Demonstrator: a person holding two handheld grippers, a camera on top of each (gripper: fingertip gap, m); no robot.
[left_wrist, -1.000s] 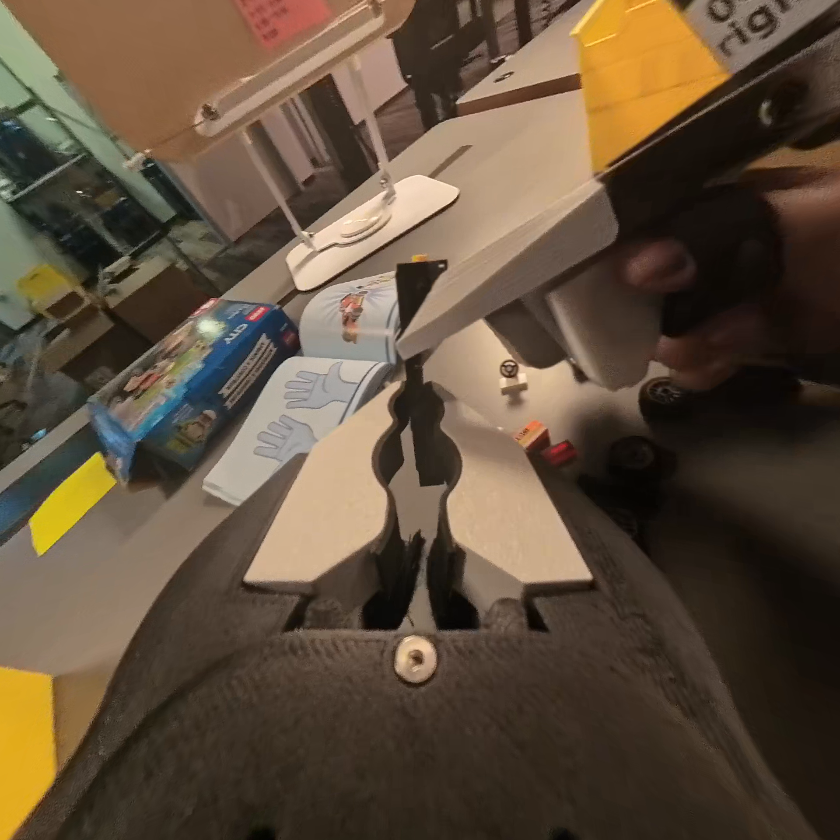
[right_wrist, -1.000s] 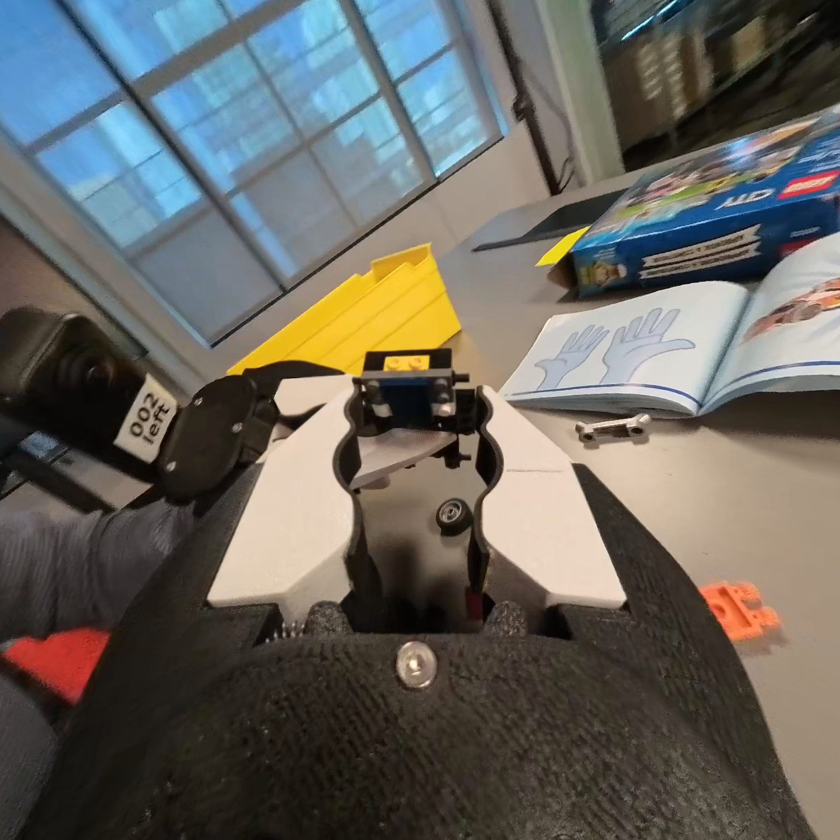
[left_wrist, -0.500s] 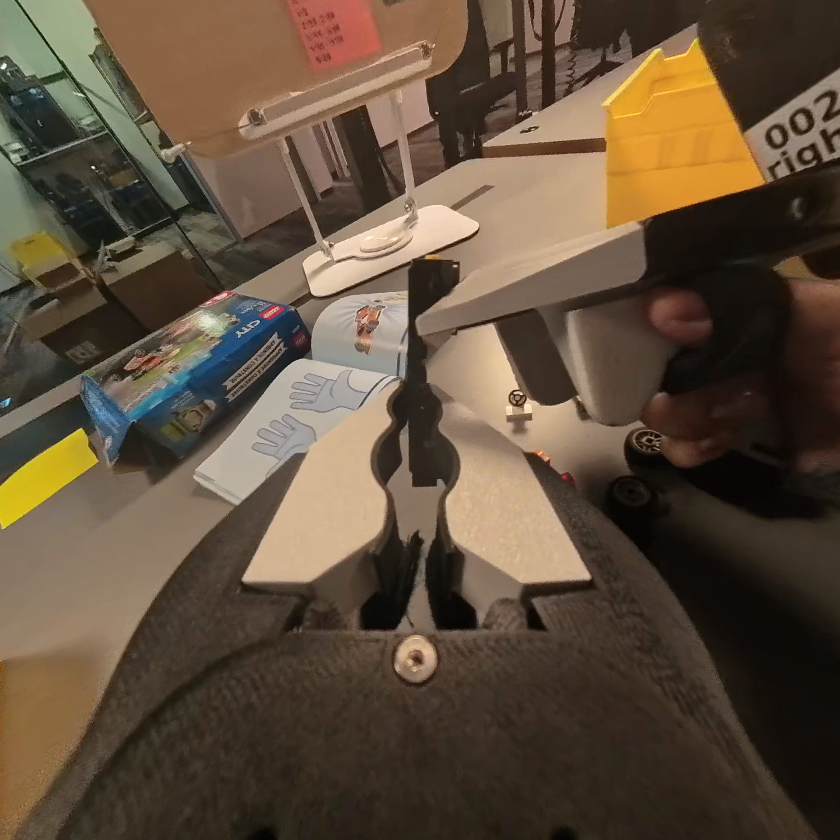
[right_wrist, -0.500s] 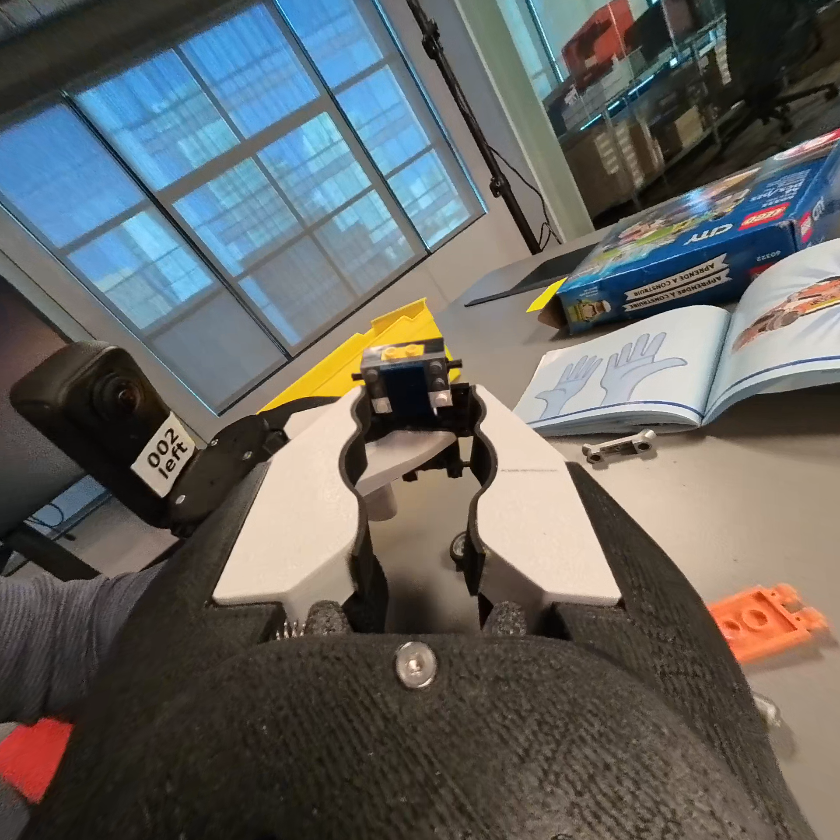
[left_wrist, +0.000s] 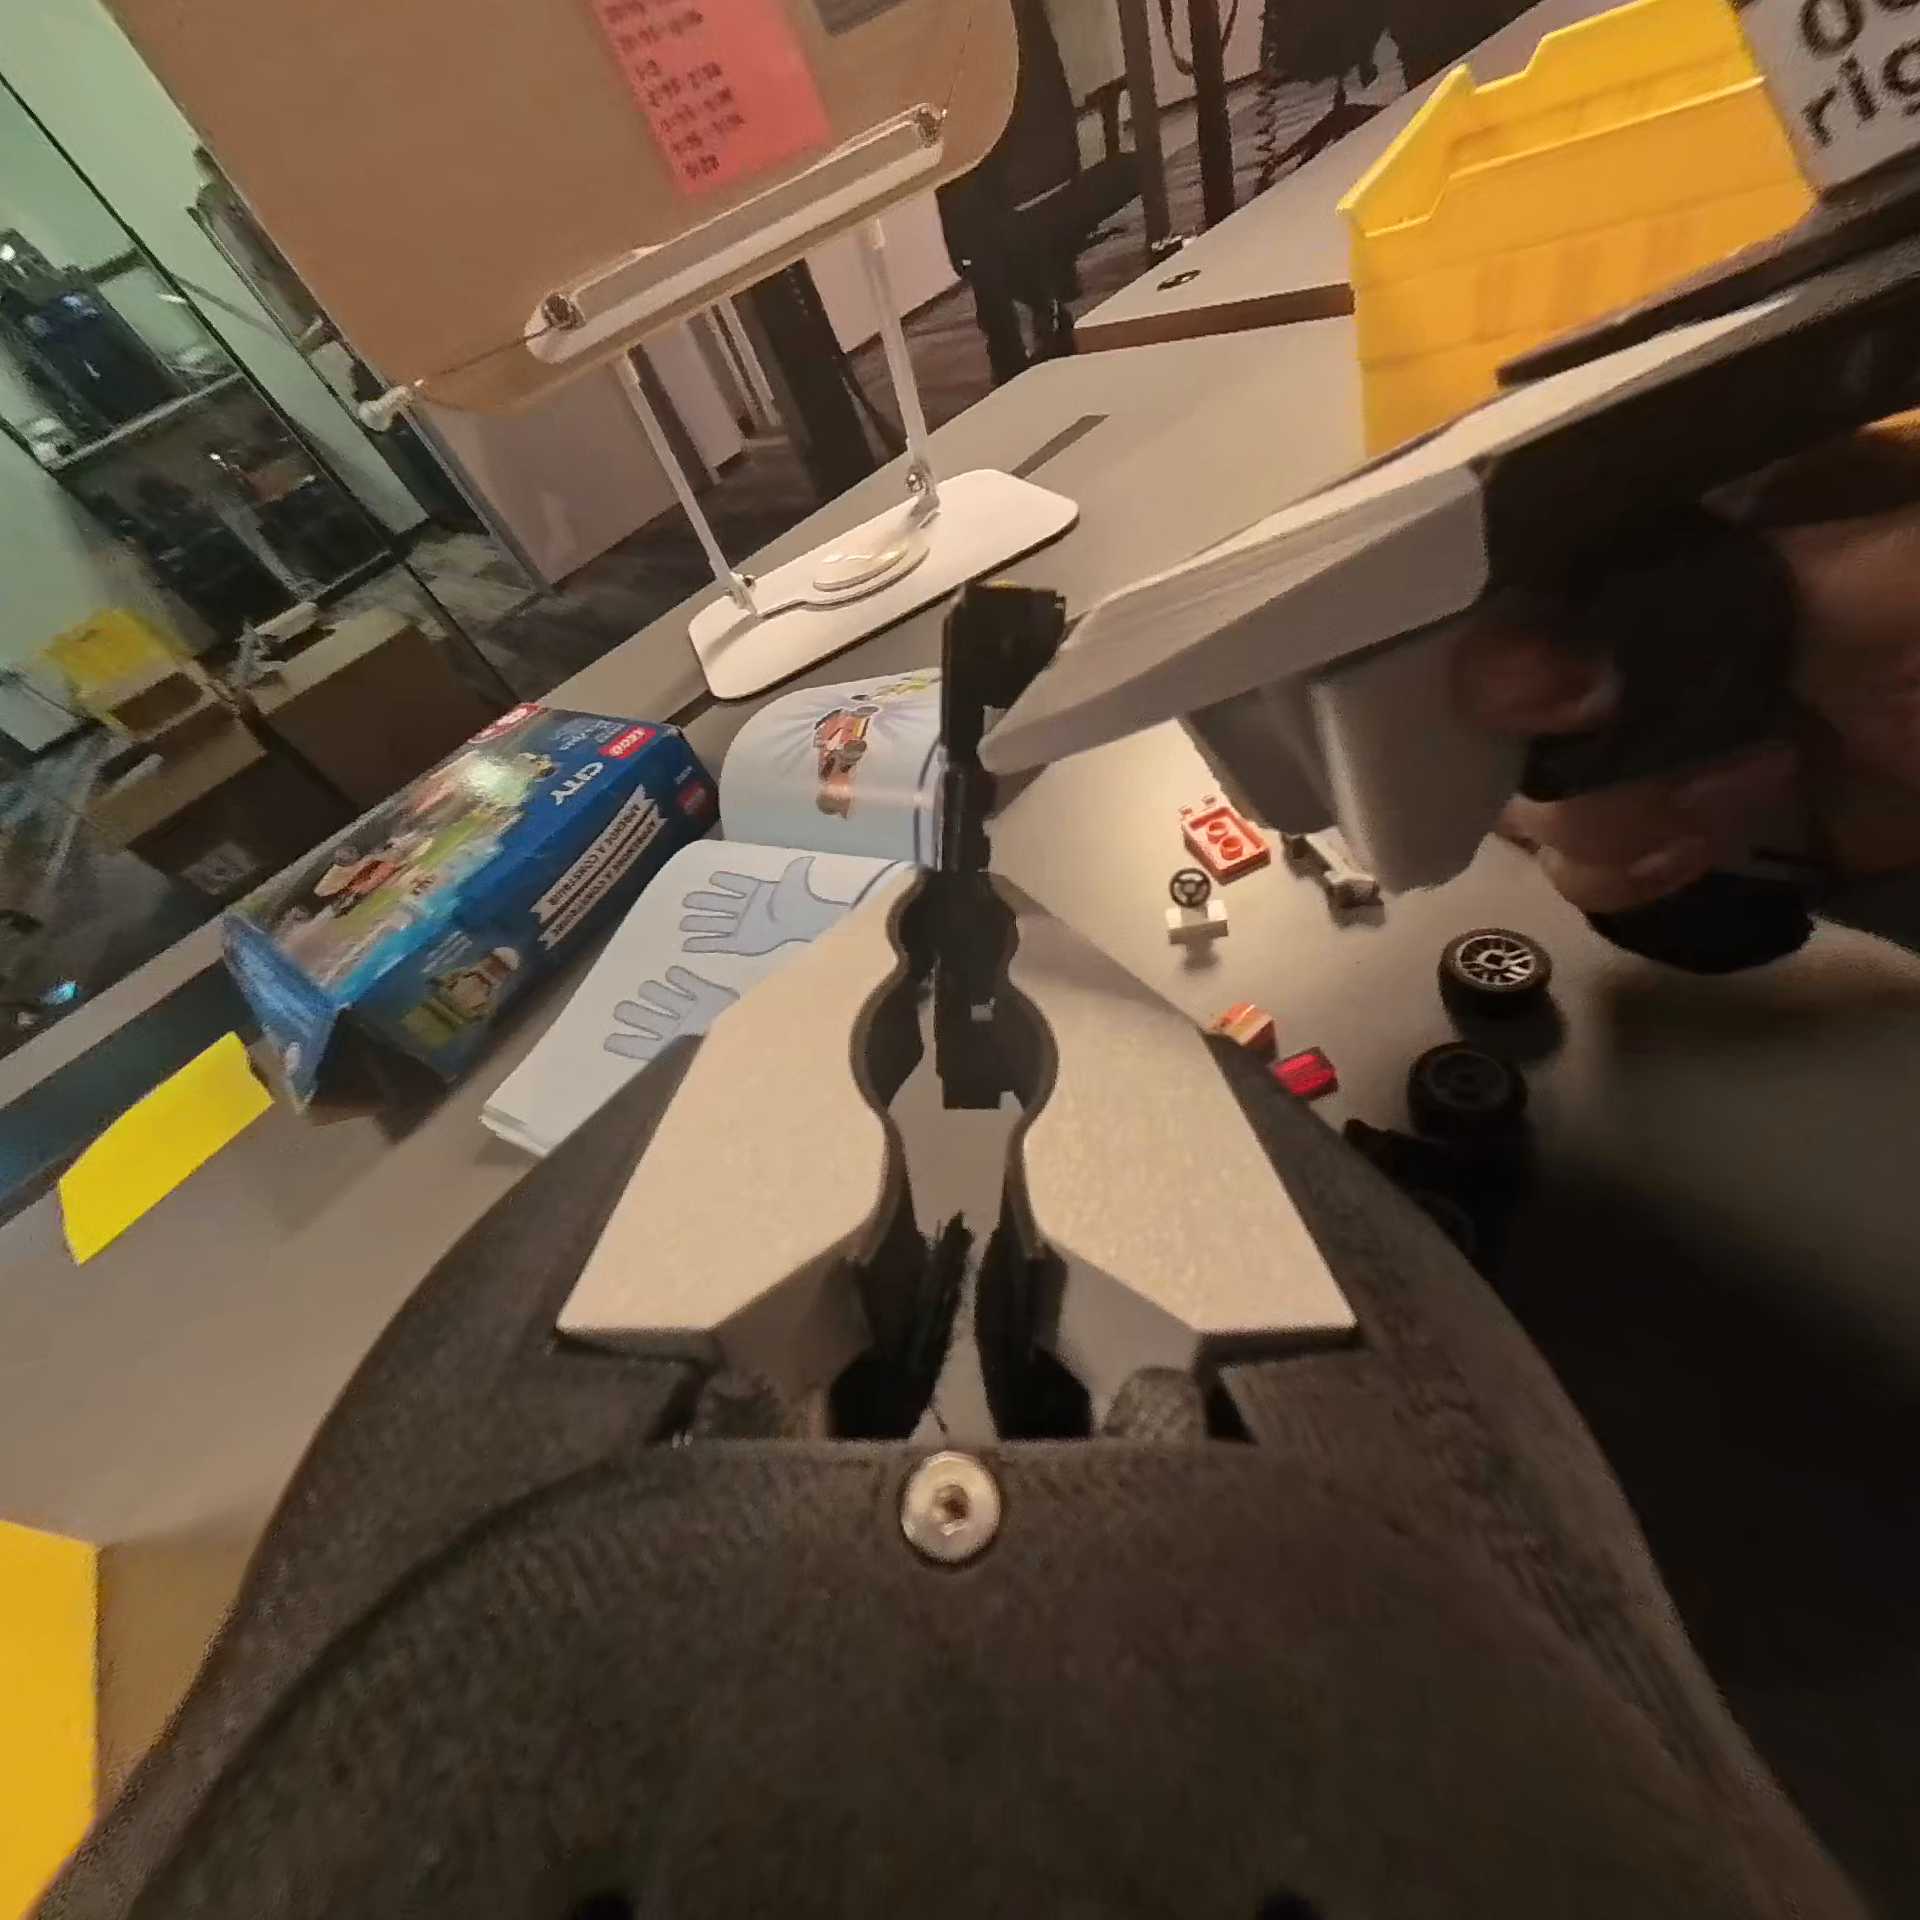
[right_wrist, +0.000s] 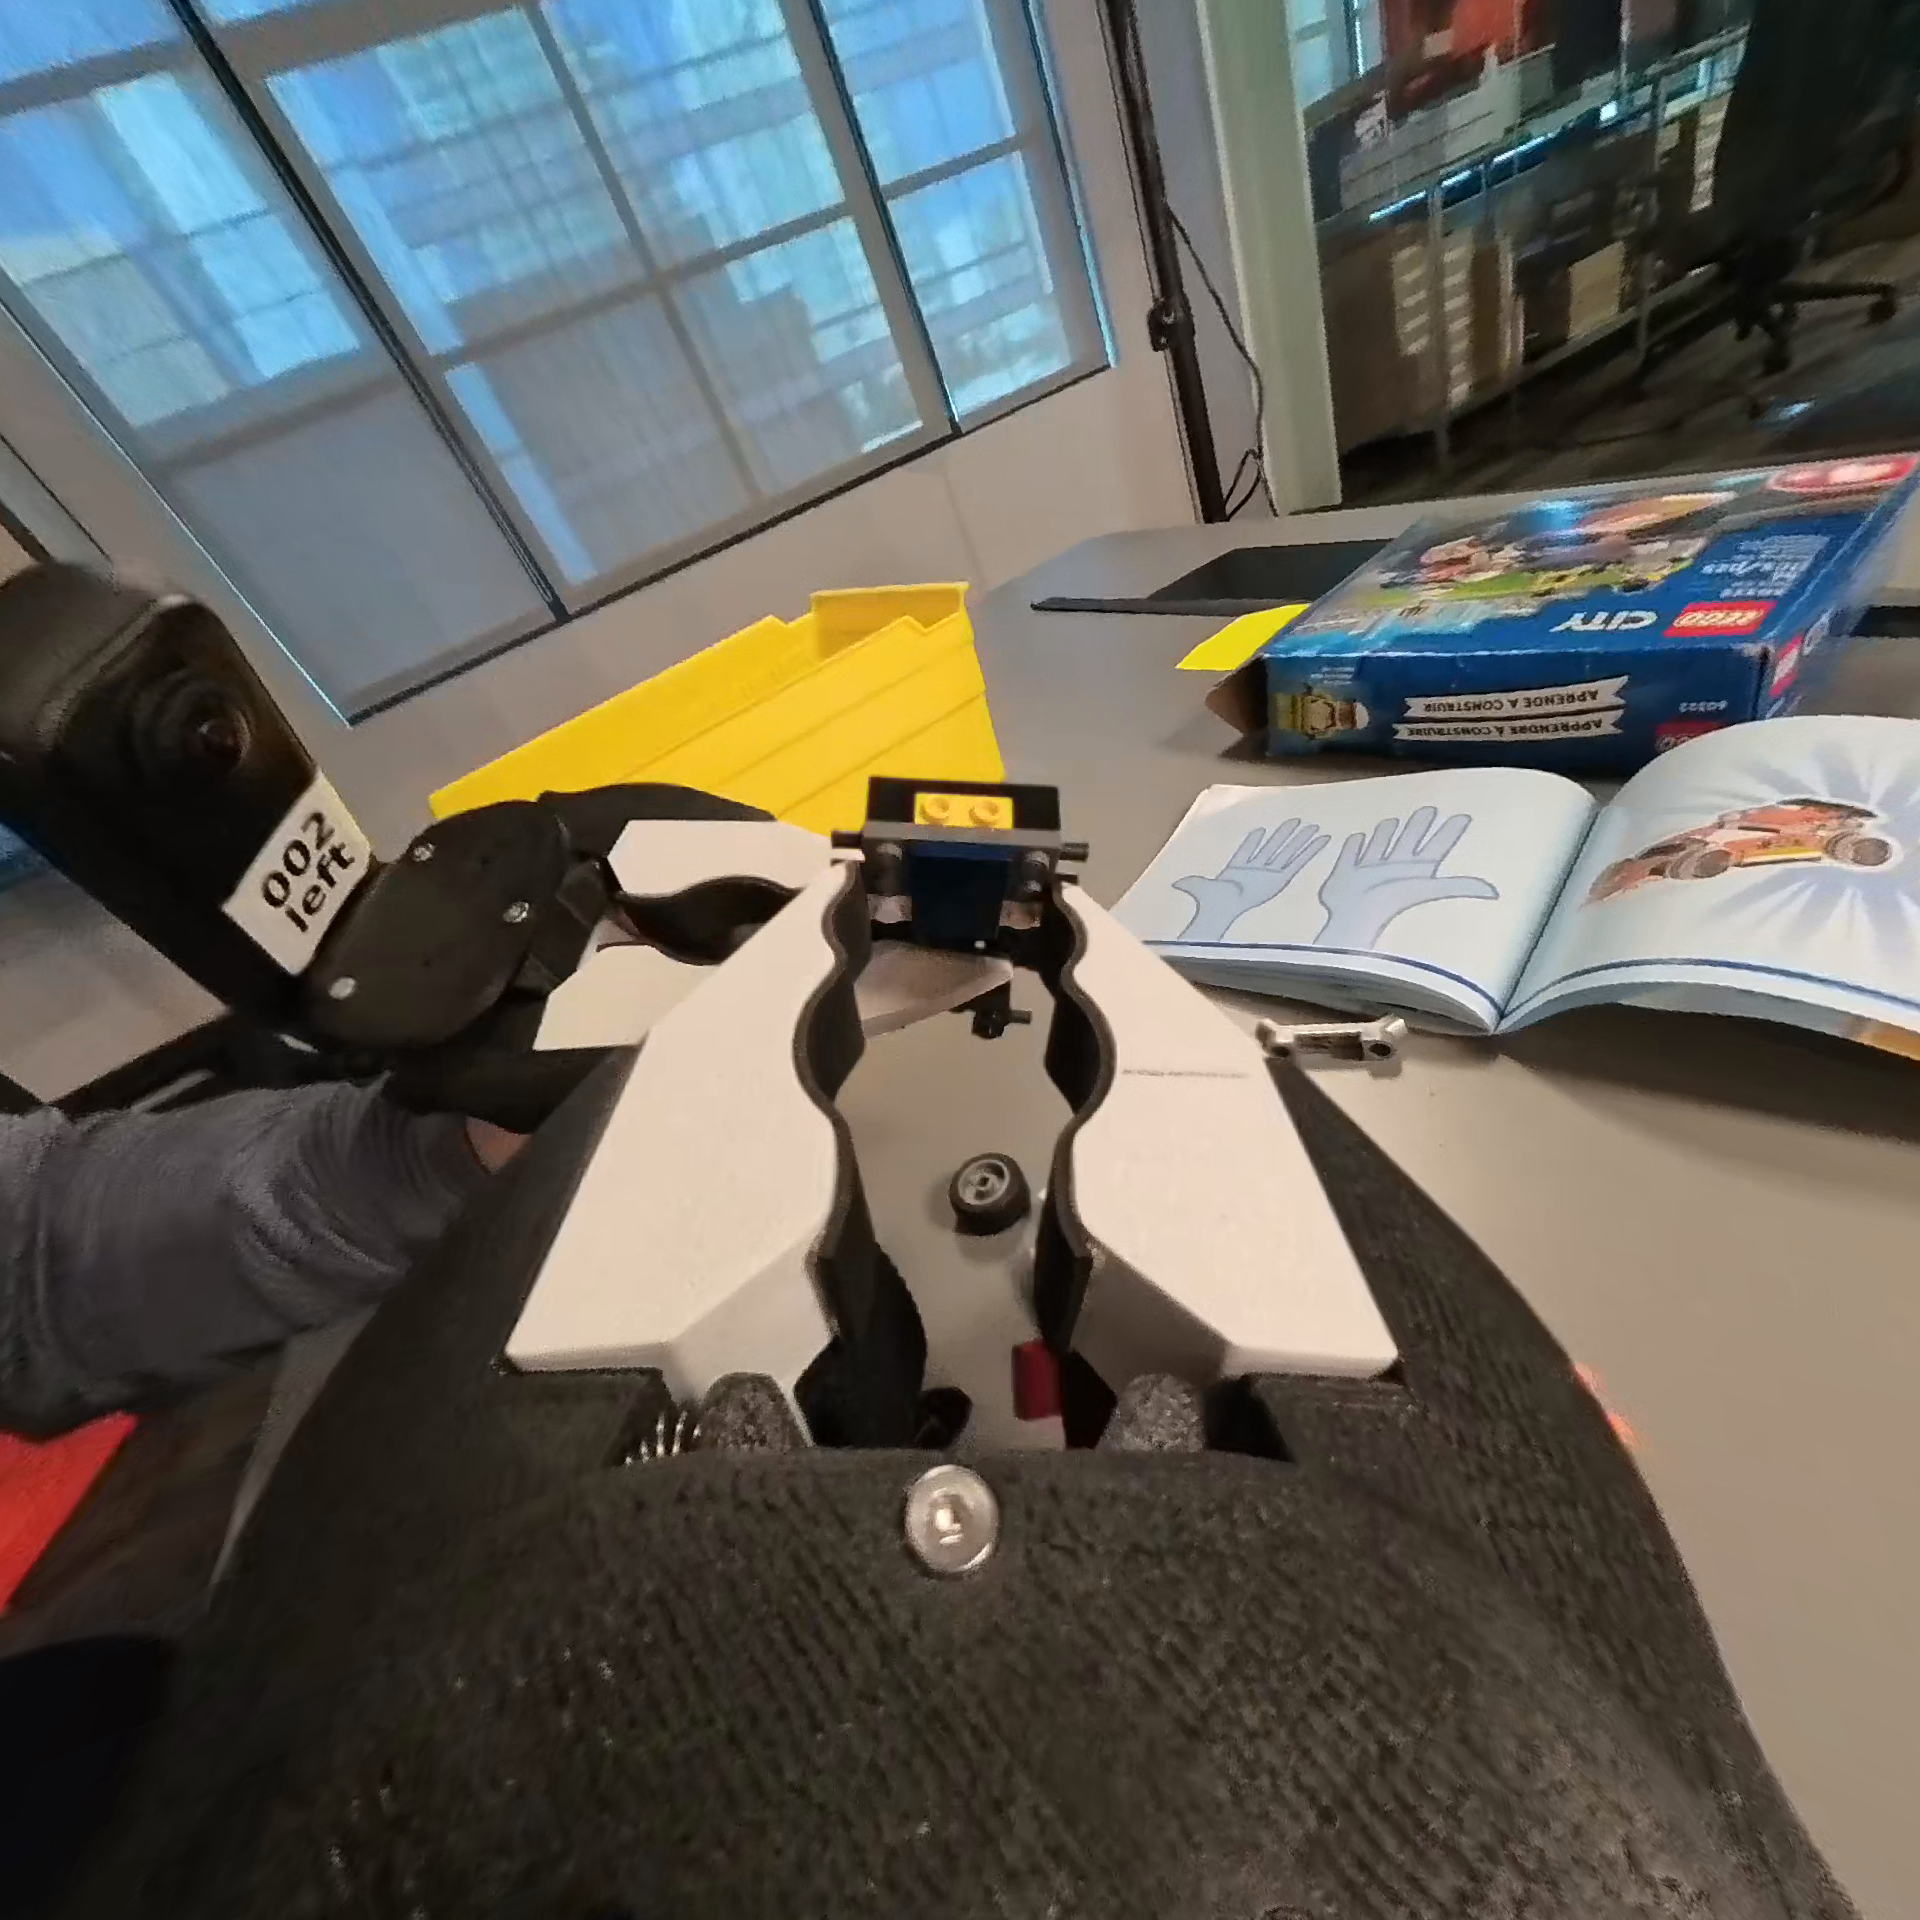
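Observation:
My left gripper (left_wrist: 961, 883) is shut on a thin black toy-brick assembly (left_wrist: 971, 727), seen edge-on and standing up out of its fingertips above the grey table (left_wrist: 312, 1299). The right wrist view shows the same assembly (right_wrist: 961, 862) face-on: black frame, dark blue middle, a yellow brick on top. My right gripper (right_wrist: 956, 904) has closed its two fingertips on the assembly's sides. Its finger (left_wrist: 1195, 644) also shows in the left wrist view, reaching in from the right to the assembly. The left gripper's finger (right_wrist: 717, 852) comes in from the left below the assembly.
A blue toy box (right_wrist: 1558, 644) and an open instruction booklet (right_wrist: 1455, 904) lie behind. A yellow bin (right_wrist: 779, 717) stands far left. Loose parts lie on the table: black wheels (left_wrist: 1496, 966), a red plate (left_wrist: 1224, 840), a steering-wheel piece (left_wrist: 1195, 904), a grey beam (right_wrist: 1330, 1036), a small wheel (right_wrist: 987, 1184).
The right jaws narrowed step by step until the fingertips met the assembly's sides. The left gripper stayed shut on the assembly. Both grippers shifted slightly together.

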